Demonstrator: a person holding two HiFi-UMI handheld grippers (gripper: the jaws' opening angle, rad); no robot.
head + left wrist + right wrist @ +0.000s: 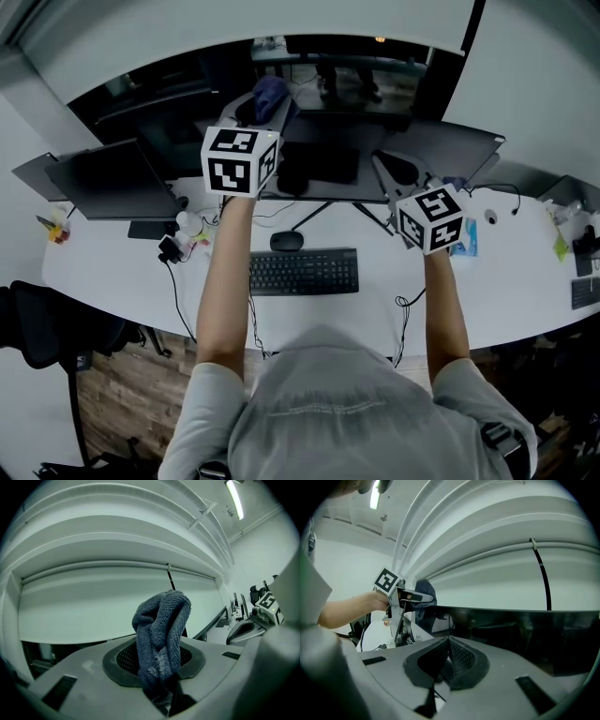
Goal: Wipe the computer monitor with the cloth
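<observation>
A wide dark computer monitor [328, 103] stands at the back of the white desk [112, 272]. My left gripper [266, 105] is raised at the screen's upper left and is shut on a bunched blue cloth [271, 92]. In the left gripper view the cloth [161, 625] sticks up from between the jaws of the left gripper [159, 665]. My right gripper [386, 167] hovers before the screen's lower right, shut with nothing in it. The right gripper view shows the right gripper [447, 656], the dark screen [525, 634], and the cloth [424, 597] held at the screen's far side.
A black keyboard [303, 272] and mouse [286, 241] lie below the monitor. Smaller screens stand at left [112, 178] and right [450, 141]. Small items and cables [183, 234] sit left of the keyboard. A black chair [47, 328] is at the desk's left.
</observation>
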